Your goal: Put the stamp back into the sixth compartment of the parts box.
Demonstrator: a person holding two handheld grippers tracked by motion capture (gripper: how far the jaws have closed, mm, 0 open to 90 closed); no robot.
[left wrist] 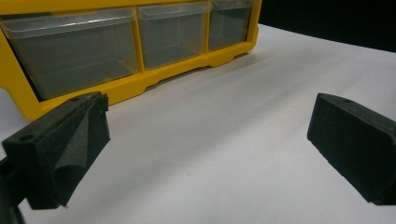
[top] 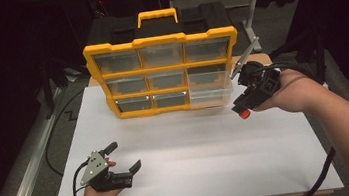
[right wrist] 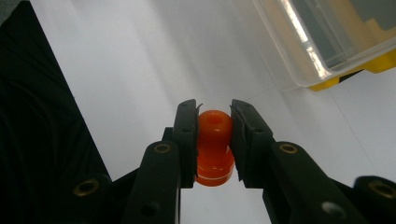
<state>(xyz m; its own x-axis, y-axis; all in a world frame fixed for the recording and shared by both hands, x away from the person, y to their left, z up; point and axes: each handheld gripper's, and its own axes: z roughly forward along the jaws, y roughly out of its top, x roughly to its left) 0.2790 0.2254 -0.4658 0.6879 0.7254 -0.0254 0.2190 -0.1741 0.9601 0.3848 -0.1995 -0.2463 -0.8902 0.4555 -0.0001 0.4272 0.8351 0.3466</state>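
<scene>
A yellow organizer [top: 163, 74] with clear drawers stands at the back of the white table [top: 194, 156]. Its bottom right drawer [top: 210, 92] is pulled out toward me. My right gripper [top: 242, 111] hovers just right of that drawer, shut on a small orange knob-shaped piece [right wrist: 214, 145], whose orange tip [top: 245, 114] points down. My left gripper [top: 123, 157] rests low near the front left of the table, open, with nothing between its jaws; the left gripper view looks past the black pads [left wrist: 70, 144] at the organizer's bottom row [left wrist: 135, 44].
A black case with a yellow handle [top: 156, 16] sits behind the organizer. Cables trail from both grippers off the table's front. Dark floor surrounds the table; its white top stretches wide between the two hands.
</scene>
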